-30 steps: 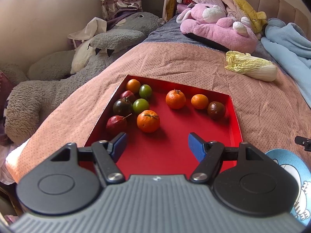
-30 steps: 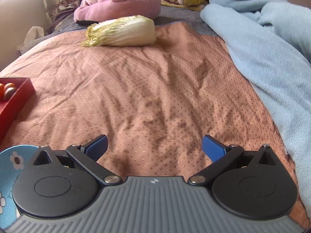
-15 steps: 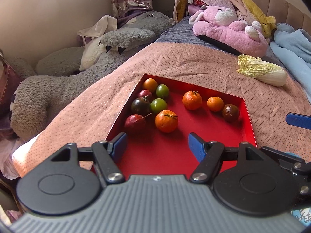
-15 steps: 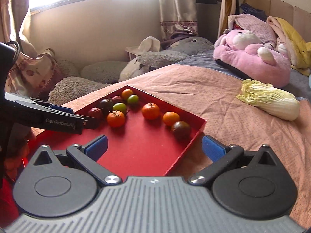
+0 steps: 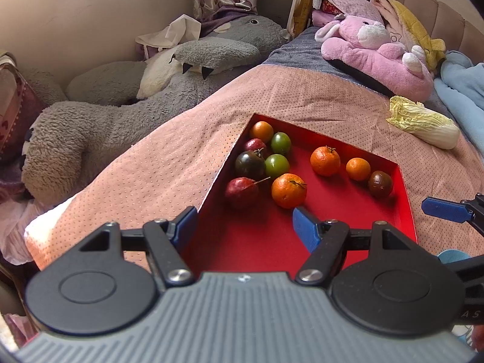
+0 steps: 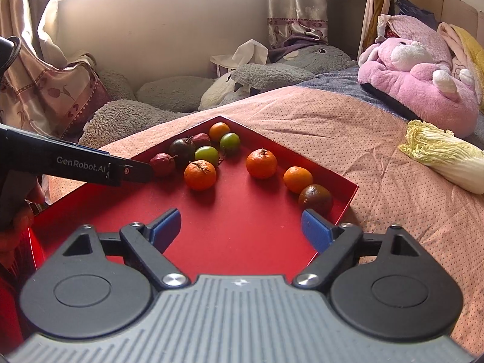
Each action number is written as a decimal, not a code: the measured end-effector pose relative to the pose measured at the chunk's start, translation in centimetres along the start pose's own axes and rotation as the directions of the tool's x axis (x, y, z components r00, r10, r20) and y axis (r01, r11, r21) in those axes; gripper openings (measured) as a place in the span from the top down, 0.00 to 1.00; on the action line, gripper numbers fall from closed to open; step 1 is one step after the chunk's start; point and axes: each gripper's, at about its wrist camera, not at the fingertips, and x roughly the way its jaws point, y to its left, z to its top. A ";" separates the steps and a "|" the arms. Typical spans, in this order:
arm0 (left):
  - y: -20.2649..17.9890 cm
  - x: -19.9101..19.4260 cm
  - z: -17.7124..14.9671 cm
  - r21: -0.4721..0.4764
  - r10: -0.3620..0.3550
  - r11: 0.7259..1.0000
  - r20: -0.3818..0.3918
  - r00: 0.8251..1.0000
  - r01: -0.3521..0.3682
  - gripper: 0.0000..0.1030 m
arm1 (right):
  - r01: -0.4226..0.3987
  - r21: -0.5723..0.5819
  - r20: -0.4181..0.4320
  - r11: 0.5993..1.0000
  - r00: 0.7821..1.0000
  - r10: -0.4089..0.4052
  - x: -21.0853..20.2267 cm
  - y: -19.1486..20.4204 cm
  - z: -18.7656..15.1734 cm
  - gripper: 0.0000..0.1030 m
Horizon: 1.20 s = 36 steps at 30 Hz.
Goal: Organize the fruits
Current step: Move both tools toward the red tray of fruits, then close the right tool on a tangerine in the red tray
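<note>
A red tray [image 5: 257,242] lies on the pink bedspread and holds several fruits. By its left wall cluster an orange [image 5: 289,190], a red fruit with a stalk [image 5: 242,189], a dark tomato [image 5: 249,163] and two green fruits [image 5: 276,165]. Two more oranges [image 5: 325,161] and a brown fruit [image 5: 380,184] sit to the right. My left gripper [image 5: 245,225] hangs open over the tray's near left part, holding nothing. My right gripper [image 6: 240,228] hovers over the tray [image 6: 242,211]; its jaws are closing on nothing, the brown fruit [image 6: 315,198] just beyond its right finger.
A Chinese cabbage [image 5: 423,125] lies on the bedspread right of the tray. Behind it rest a pink plush toy [image 5: 375,57] and a blue blanket [image 5: 462,90]. A big grey plush [image 5: 121,115] fills the left side. A blue plate [image 5: 452,255] shows at the near right.
The right gripper swung left from the bare bedspread to face the tray, and its jaws narrowed. The left gripper shifted slightly; the right gripper's finger now shows at its view's right edge.
</note>
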 end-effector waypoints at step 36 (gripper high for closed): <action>0.0 1.3 -0.2 0.022 0.001 1.000 -0.055 0.998 0.000 0.31 | -0.047 0.093 -0.042 0.995 0.998 0.051 6.3 0.4 4.7 0.38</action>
